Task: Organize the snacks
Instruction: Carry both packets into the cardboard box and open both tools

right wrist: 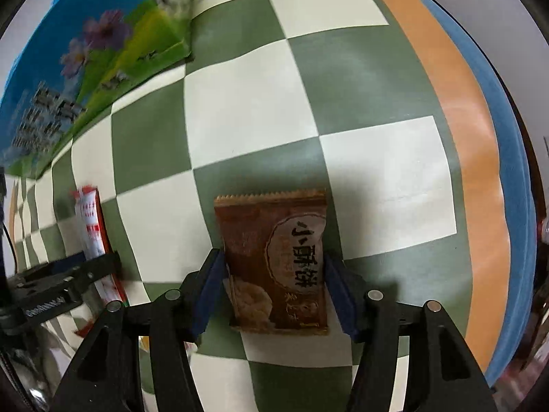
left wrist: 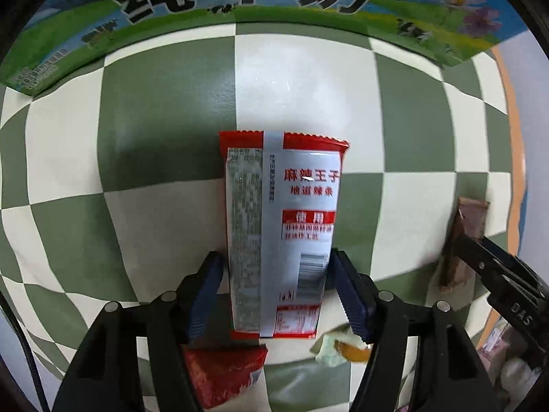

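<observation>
Straddled lengthwise by the slightly parted left hand-held gripper (left wrist: 276,295), red spicy-strip packet (left wrist: 281,226) flat on checkered worktop (left wrist: 164,120), long axis running straight ahead; likewise brown biscuit packet (right wrist: 278,261) inside the loosened right hand-held gripper (right wrist: 274,292).

The left gripper (left wrist: 276,292) points down at a green-and-white checkered cloth (left wrist: 164,130), its blue pads (left wrist: 346,295) flanking a red-and-white snack packet (left wrist: 279,233) lying flat. The right pad looks just beside the packet's edge; the left stands a sliver off. Nearer, a red packet (left wrist: 223,374) sits under the left finger, a pale candy wrapper (left wrist: 339,346) beside it. Far off lies a milk carton box (left wrist: 240,3). At right, the right gripper (left wrist: 480,257) straddles a brown packet (left wrist: 459,243).
</observation>
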The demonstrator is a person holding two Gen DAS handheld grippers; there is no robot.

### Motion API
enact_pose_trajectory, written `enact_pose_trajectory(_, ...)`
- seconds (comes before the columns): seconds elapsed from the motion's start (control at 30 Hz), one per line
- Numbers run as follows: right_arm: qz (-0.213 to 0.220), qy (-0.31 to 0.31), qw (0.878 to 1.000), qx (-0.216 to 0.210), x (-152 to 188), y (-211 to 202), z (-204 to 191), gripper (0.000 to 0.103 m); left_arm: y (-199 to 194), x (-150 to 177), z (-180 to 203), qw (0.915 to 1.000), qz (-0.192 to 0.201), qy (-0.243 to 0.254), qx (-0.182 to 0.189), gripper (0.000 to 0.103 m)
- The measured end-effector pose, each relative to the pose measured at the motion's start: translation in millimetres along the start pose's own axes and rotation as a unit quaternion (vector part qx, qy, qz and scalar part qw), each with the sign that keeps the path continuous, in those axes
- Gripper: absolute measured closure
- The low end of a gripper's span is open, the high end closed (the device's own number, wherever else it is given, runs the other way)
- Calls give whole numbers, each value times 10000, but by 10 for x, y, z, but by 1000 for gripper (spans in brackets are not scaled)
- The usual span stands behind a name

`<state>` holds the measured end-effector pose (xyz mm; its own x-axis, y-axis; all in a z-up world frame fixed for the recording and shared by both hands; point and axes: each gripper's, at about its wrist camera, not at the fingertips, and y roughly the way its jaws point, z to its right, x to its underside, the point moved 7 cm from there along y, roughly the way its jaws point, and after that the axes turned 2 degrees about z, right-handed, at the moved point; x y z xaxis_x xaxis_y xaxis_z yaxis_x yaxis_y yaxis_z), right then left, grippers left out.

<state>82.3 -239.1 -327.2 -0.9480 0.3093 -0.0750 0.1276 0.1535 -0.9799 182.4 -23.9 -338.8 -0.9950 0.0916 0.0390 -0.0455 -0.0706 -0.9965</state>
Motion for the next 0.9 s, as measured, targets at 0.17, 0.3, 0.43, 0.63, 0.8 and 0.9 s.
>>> enact_pose_trajectory(0.17,192,33,9996,210,64,-63,48,44,-20,-76,101,9995,302,45,-41,53)
enact_pose_trajectory(0.3,289,40,9995,141,117,-141,17,47,-114,-74,48,9992,399,58,11,55)
enact_pose_trajectory(0.43,365,-5,9993,-82,176,-292,-60,48,-236,34,72,9986,531,31,69,56)
enact_pose_trajectory(0.63,553,-283,9967,-520,116,-650,-387,48,-640,219,91,9957,862,-89,336,56)
enact_pose_trajectory(0.8,810,-608,9900,-978,-39,-1103,-791,48,-1301,110,5,9882,1307,-200,770,56)
enact_pose_trajectory(0.9,993,-749,9848,-1210,-300,-1307,-1212,48,-1658,-14,11,9829,1545,-184,984,56)
